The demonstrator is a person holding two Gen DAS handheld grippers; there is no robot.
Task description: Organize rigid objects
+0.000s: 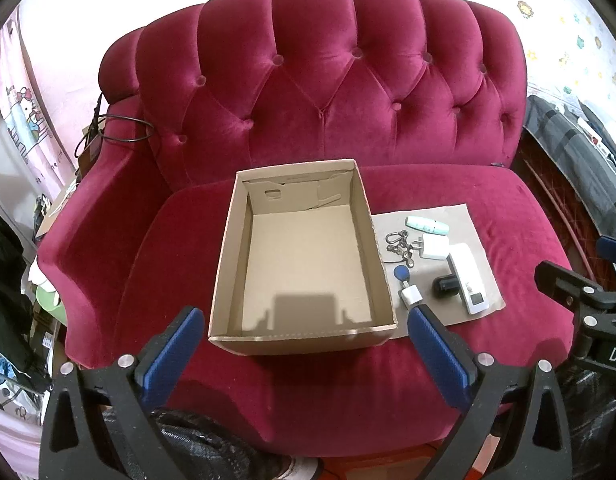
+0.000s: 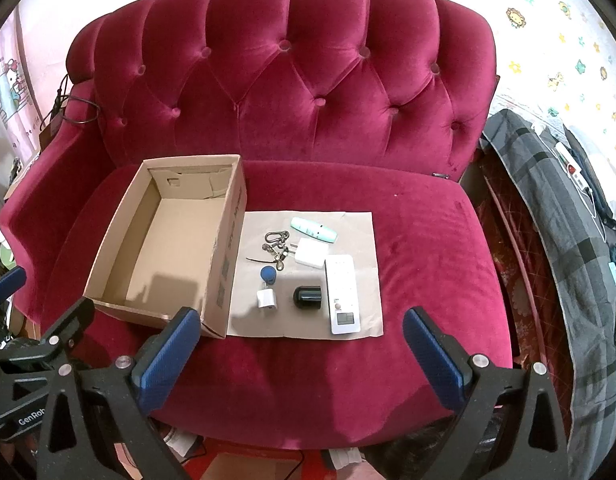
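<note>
Sitting on the seat of a crimson tufted sofa (image 2: 292, 92), an open cardboard box (image 1: 264, 196) lies empty, its long axis running from the front edge of the cushion toward the backrest. Just to its right, touching or nearly touching its side wall, a flat sheet of brown cardboard (image 2: 360, 228) carries the small rigid items.

The white remote control (image 2: 342, 294) is a slim bar whose long axis runs front to back, its small display at the near end. Just left of it a short black cylinder (image 2: 307, 297) lies on its side. A small white cube charger (image 2: 267, 300) sits near the sheet's front left, with a blue round key fob (image 2: 267, 273) just behind it. A bunch of metal keys with a carabiner clip (image 2: 276, 245) spreads behind the fob. A larger white plug adapter (image 2: 311, 252) lies beside the keys, prongs pointing left toward them. Farthest back, a pale mint oblong device (image 2: 314, 229) lies slantwise, its long axis running from back-left to front-right.

The left hand-held gripper (image 1: 306, 338) hovers before the box's near wall, blue-padded fingers spread wide and holding nothing. The right hand-held gripper (image 2: 300, 338) hangs in front of the sheet's near edge, likewise wide apart and empty.
</note>
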